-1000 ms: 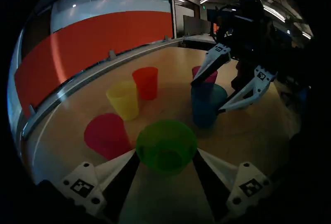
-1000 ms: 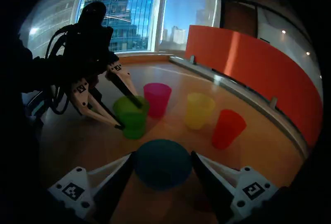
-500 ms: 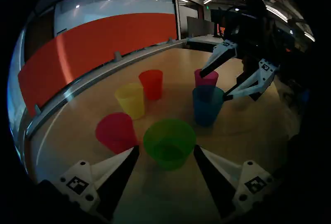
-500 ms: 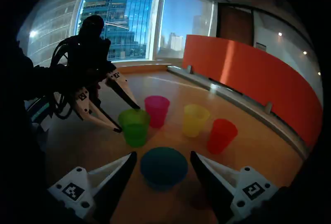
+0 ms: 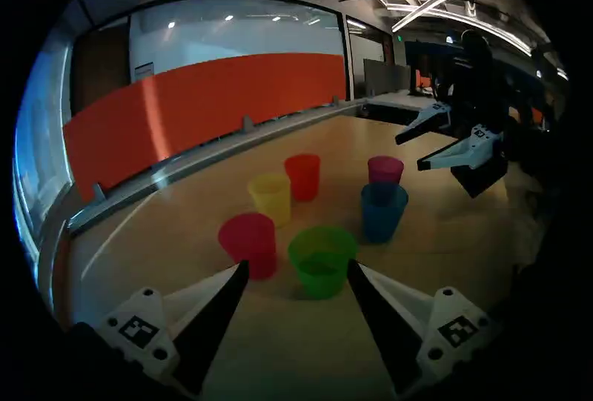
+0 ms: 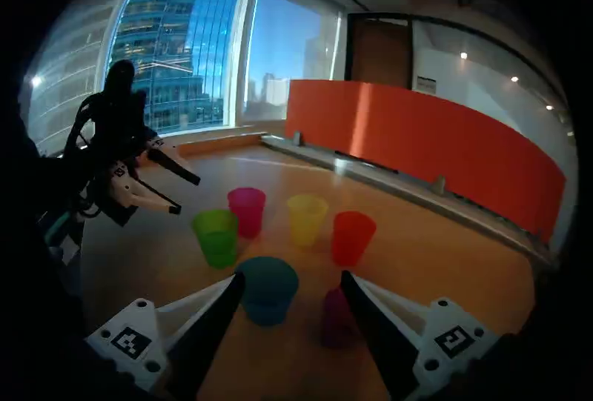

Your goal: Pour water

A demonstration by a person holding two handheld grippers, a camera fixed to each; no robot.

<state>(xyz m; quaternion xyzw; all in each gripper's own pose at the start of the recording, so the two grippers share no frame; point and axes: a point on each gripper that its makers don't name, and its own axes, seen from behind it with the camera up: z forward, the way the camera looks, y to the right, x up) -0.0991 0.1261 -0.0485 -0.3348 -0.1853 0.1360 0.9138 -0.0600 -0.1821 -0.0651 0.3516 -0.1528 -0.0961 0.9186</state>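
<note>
- Big office room with an orange wall (image 5: pixel 222 104) and tall windows (image 6: pixel 178 60) is framing all this, and a long wooden counter (image 5: pixel 445 253) is carrying six plastic cups in a loose cluster.
- Both hand-held grippers are backing off now. A second ago each one was sitting around a cup; now both cups are standing free on the counter with nothing touching them.
- left hand-held gripper (image 5: pixel 295 264) is hanging with its fingers spread apart, and the green cup (image 5: pixel 322 260) is sitting just ahead of the tips instead of between them.
- right hand-held gripper (image 6: pixel 291 276) is doing the same thing: fingers apart, with the blue cup (image 6: pixel 267 290) just in front of it. In the left gripper view it's showing as well clear of the cluster and raised above the counter.
- My read: either the pour is wrapping up and the cups are being left where they are, or the person is resetting for another grab. Can't say which from this.
- Green and blue cups are standing upright near each other at the front of the group. Green one is looking see-through, with a darker patch at the bottom, but I'm not managing to tell if that's water. Blue one is too dark to see into.
- magenta cup (image 5: pixel 385 170), yellow cup (image 5: pixel 270 197), orange-red cup (image 5: pixel 302 175) and red cup (image 5: pixel 252 242) are just standing around them, all upright.
</note>
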